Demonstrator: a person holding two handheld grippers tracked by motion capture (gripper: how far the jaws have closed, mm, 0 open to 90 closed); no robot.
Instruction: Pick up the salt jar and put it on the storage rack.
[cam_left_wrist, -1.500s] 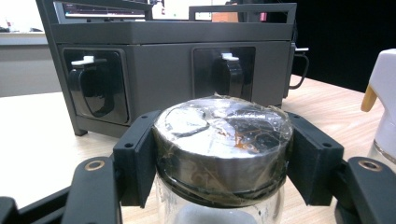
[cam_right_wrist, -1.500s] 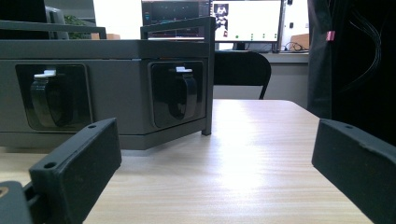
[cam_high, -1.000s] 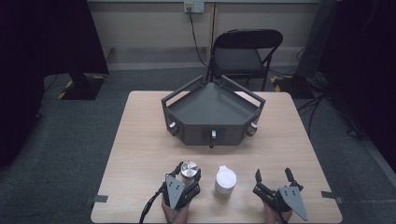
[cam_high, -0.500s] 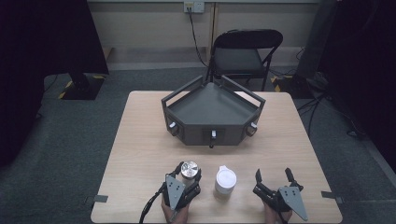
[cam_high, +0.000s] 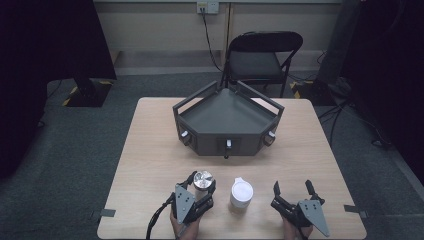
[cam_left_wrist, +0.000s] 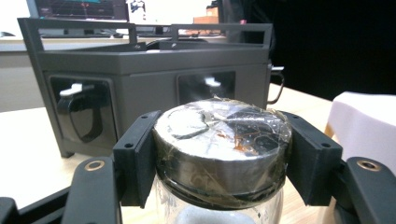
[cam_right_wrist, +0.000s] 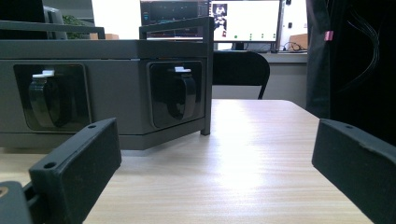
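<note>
A glass jar with a silver metal lid stands on the wooden table near its front edge. My left gripper is shut on the jar's lid, one jaw on each side. A white lidded cup stands just right of the jar. My right gripper rests to the right of the white cup, open, with bare table between its jaws. A dark grey angular tray box with handles on its front faces sits in the table's middle.
A black folding chair stands behind the table's far edge. Cables run across the carpet at right. Monitors glow in the background of the right gripper view. Bare tabletop lies left and right of the tray box.
</note>
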